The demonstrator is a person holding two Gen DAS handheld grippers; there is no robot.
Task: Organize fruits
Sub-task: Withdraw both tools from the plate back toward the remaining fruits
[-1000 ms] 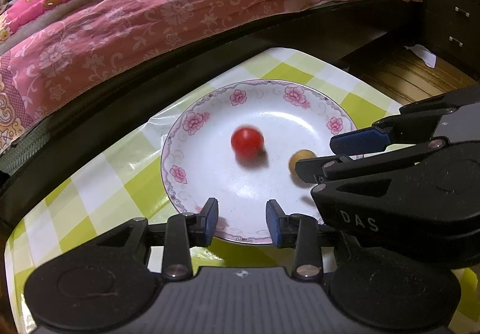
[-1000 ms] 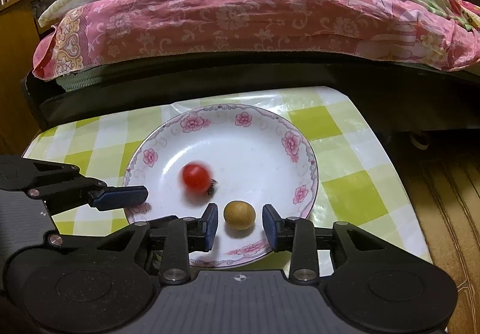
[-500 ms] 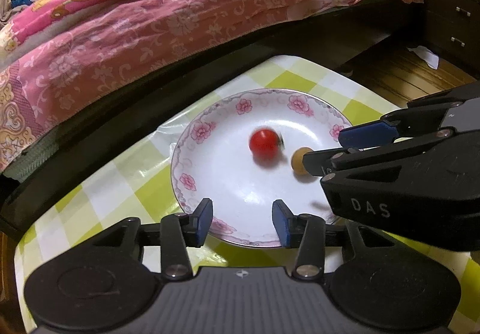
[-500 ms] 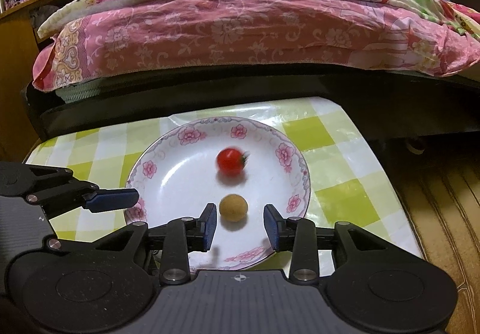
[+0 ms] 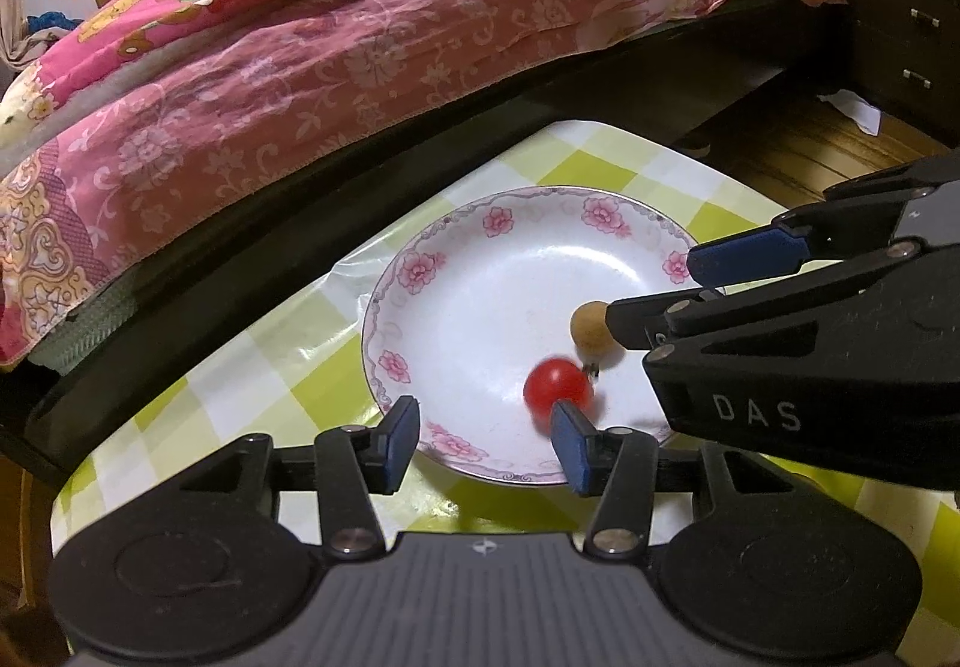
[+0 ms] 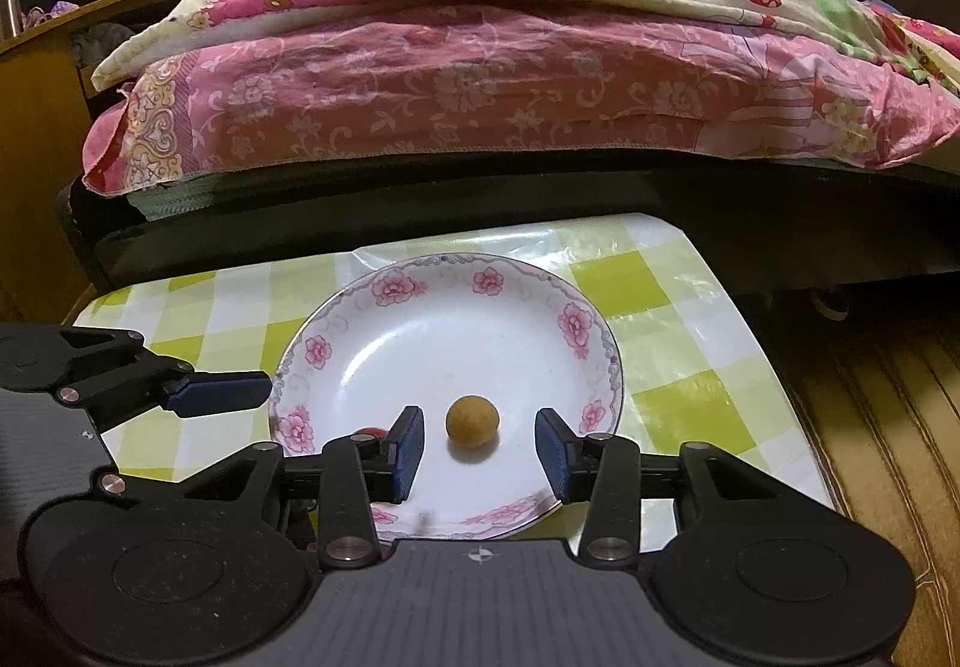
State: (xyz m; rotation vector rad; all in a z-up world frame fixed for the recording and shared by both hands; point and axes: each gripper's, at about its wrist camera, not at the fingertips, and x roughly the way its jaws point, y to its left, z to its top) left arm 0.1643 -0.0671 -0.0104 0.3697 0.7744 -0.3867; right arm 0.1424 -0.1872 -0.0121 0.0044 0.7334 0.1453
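Your left gripper (image 5: 483, 436) hovers at the near rim of a white plate (image 5: 420, 271) with pink flowers, its blue-padded fingers spread wide and holding nothing. That plate sits on a table covered in a green-and-white checked cloth (image 5: 252, 367), just beside a bed with a pink floral quilt (image 5: 300, 55). Moving right across the plate, a small red tomato (image 5: 557, 384) lies on the white surface, close behind the left gripper's right fingertip and slightly blurred, so it may be rolling. Just beyond it, touching or nearly touching, rests a small round tan fruit (image 5: 591, 334). Further right, your right gripper (image 6: 478, 454) reaches over the plate's edge, its fingers also spread apart and empty. From its own camera, the tan fruit (image 6: 472, 421) sits between and a little ahead of the open fingers, while the tomato (image 6: 369, 432) is mostly hidden behind the left finger. Both fruits visible are already on the plate, which suggests the sorting is largely done; whether any fruit remains elsewhere is not shown in either view.
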